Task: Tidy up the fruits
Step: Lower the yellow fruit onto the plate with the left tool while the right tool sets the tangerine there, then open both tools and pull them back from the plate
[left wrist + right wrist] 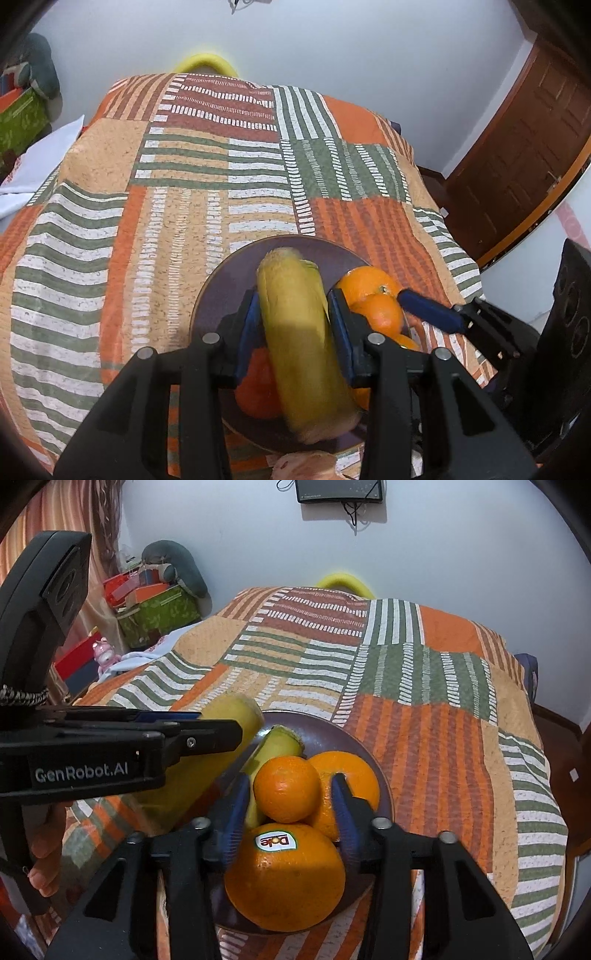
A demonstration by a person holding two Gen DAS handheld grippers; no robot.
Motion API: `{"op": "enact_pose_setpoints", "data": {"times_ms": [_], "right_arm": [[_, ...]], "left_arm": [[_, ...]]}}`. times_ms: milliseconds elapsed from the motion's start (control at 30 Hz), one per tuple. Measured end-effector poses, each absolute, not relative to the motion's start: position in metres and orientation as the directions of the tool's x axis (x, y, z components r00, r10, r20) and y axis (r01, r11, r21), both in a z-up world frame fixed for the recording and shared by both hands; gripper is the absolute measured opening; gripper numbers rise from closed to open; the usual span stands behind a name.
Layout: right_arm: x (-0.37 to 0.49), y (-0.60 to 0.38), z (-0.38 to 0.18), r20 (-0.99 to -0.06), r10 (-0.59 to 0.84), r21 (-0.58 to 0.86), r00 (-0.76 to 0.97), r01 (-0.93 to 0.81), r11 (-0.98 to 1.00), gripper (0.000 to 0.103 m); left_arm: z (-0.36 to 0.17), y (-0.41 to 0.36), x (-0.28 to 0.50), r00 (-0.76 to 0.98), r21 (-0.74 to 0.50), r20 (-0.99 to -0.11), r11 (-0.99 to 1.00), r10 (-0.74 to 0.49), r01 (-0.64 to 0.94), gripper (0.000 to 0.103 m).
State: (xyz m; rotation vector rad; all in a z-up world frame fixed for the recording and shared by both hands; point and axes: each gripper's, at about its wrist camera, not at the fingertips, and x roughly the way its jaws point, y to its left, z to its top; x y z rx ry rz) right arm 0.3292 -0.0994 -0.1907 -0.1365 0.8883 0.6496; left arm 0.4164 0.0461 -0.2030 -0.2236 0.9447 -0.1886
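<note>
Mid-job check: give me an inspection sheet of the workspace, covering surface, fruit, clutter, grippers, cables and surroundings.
Surface: patchwork striped cloth covers it.
Job's things: dark plate holds a small orange, a second orange behind it, a Dole-stickered orange nearest, and a banana. Another banana is held above the plate.
Clutter: nothing seen on the cloth.
Grippers: left gripper shut on the held banana; right gripper with jaws open either side of the small orange.
Cables: cord hangs from a wall box.
Surroundings: green box with piled items, wooden door, white wall.
</note>
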Motion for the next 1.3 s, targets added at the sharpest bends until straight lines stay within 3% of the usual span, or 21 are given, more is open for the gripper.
{"op": "enact_pose_setpoints", "data": {"times_ms": [67, 433, 867, 1300], "right_arm": [[0.328, -0.101, -0.188, -0.750, 0.463, 0.135, 0.472, -0.576, 0.806, 0.051], [0.319, -0.117, -0.176, -0.745, 0.450, 0.136, 0.493, -0.548, 0.826, 0.051], [0.263, -0.141, -0.120, -0.697, 0.468, 0.137, 0.543, -0.540, 0.830, 0.051], [0.200, -0.143, -0.111, -0.720, 0.453, 0.121, 0.526, -0.548, 0.828, 0.054]], "left_arm": [[-0.200, 0.048, 0.413, 0.581, -0.282, -0.769, 0.957, -0.265, 0.062, 0.046], [-0.175, 0.057, 0.381, 0.619, -0.243, -0.753, 0.969, -0.221, 0.050, 0.047], [-0.117, 0.062, 0.292, 0.700, -0.153, -0.701, 0.987, -0.140, 0.043, 0.047], [-0.106, 0.075, 0.198, 0.710, -0.094, -0.700, 0.995, -0.077, 0.015, 0.057]]}}
